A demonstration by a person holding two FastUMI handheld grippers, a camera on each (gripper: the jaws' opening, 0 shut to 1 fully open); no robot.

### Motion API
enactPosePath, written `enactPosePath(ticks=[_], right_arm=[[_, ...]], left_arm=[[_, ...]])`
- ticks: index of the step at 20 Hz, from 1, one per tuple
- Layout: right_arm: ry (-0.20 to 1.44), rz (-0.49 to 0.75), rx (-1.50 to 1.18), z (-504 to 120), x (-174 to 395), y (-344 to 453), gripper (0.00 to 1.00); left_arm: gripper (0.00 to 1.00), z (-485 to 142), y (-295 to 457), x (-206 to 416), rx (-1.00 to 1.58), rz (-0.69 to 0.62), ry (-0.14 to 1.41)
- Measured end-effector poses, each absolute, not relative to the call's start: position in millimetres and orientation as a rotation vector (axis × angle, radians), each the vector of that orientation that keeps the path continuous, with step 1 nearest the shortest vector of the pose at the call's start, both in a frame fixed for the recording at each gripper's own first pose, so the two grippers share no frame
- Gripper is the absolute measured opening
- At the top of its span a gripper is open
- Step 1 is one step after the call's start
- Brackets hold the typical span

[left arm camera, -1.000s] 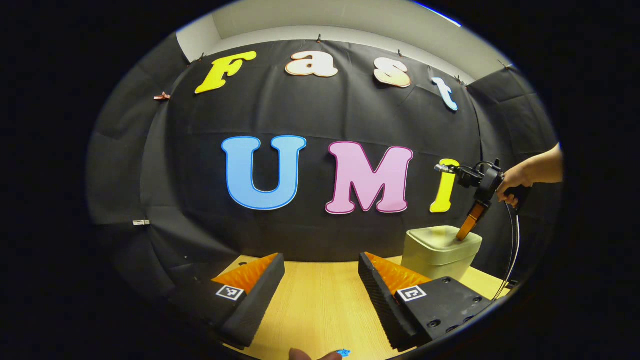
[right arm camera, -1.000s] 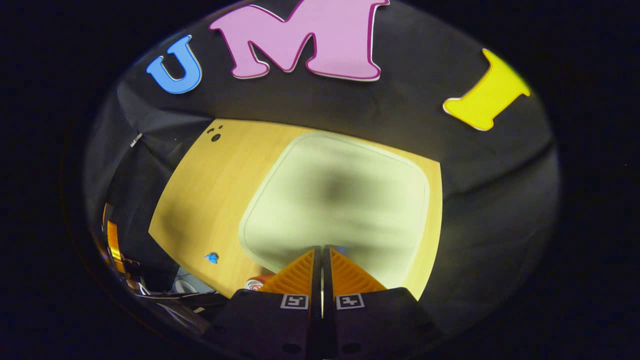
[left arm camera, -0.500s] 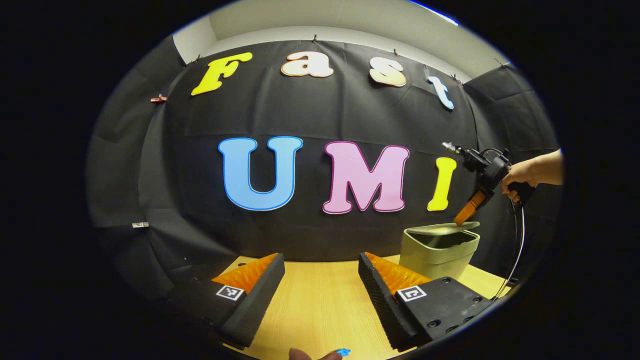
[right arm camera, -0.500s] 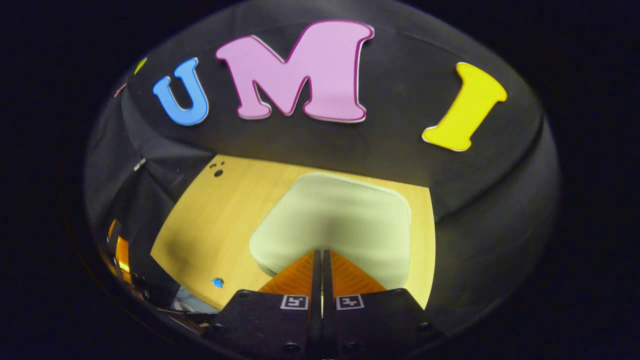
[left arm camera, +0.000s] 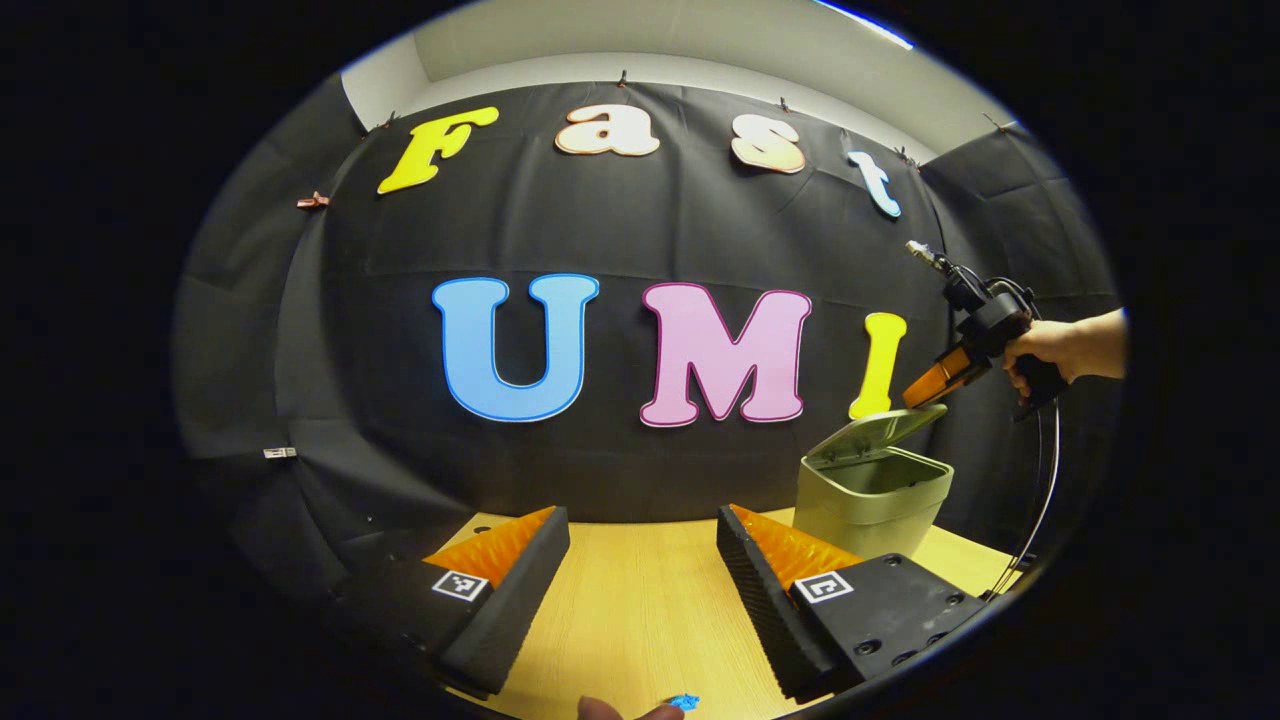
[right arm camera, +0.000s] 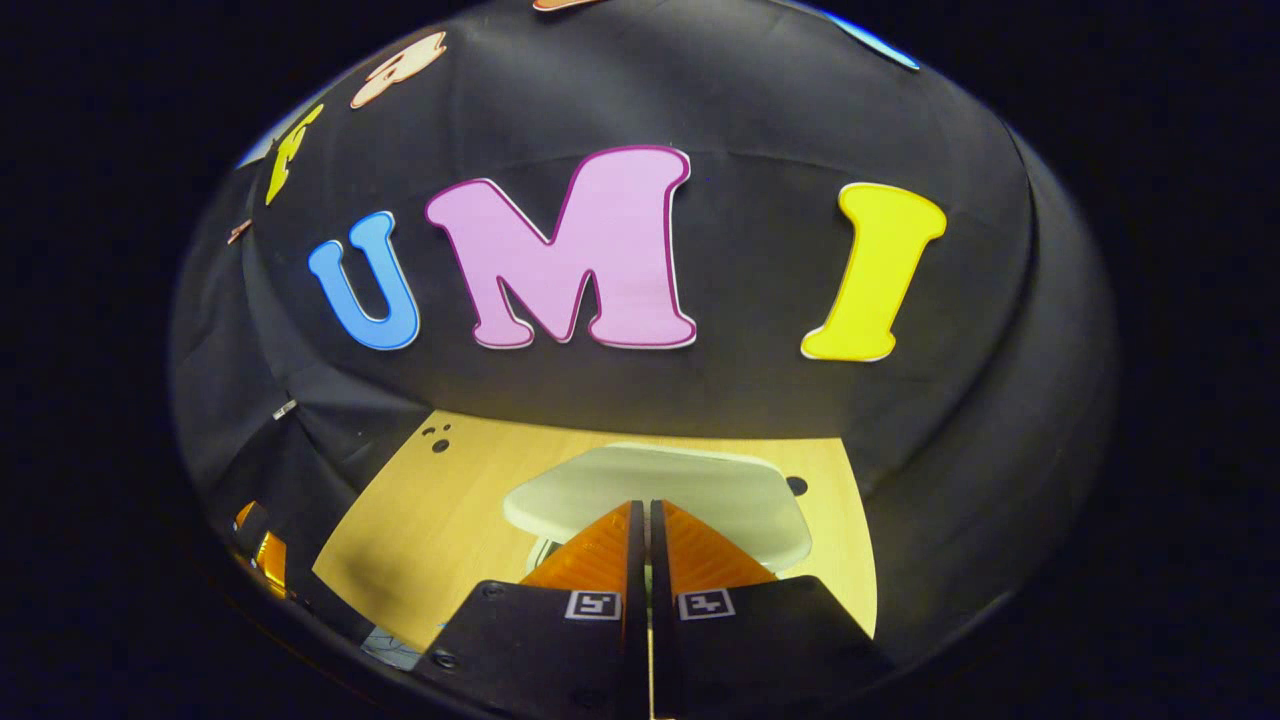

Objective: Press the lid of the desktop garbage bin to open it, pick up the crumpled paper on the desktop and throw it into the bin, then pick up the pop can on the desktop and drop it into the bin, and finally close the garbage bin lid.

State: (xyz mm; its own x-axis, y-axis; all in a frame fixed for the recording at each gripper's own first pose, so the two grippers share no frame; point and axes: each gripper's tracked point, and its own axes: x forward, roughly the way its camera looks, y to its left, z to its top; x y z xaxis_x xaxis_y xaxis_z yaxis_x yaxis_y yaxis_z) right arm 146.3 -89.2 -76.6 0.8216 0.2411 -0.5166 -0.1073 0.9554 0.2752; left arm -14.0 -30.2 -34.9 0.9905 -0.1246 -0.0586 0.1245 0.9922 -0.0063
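Bin (left arm camera: 872,495) sits at the table's (left arm camera: 640,610) far right, lid (left arm camera: 876,432) tilted open just under the right gripper (left arm camera: 922,385), fingers together. Left gripper (left arm camera: 640,570) fingers apart, empty. 1 s ago the lid was flat with the right gripper touching it; now the gripper is higher.

Bin open, lid tilted up

The pale green bin (left arm camera: 872,510) stands at the right of the left gripper view, on the far part of the desk (left arm camera: 640,610). Its lid (left arm camera: 880,432) is hinged up at a slant, the dark inside showing. In the right gripper view the lid (right arm camera: 690,490) lies low in the frame's centre, seen nearly edge-on.
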Motion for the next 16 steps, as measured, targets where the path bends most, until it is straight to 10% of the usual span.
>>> enactPosePath(ticks=[9,16], right_arm=[[0.374,0.168,0.139,-43,150,-99,0.12],[0.216,0.201,0.055,-15,137,-92,0.45]], left_arm=[[0.96,-34,-36,-15,0.006,-0.100,0.069],[0.95,-41,-37,-17,-0.057,-0.091,0.100]])
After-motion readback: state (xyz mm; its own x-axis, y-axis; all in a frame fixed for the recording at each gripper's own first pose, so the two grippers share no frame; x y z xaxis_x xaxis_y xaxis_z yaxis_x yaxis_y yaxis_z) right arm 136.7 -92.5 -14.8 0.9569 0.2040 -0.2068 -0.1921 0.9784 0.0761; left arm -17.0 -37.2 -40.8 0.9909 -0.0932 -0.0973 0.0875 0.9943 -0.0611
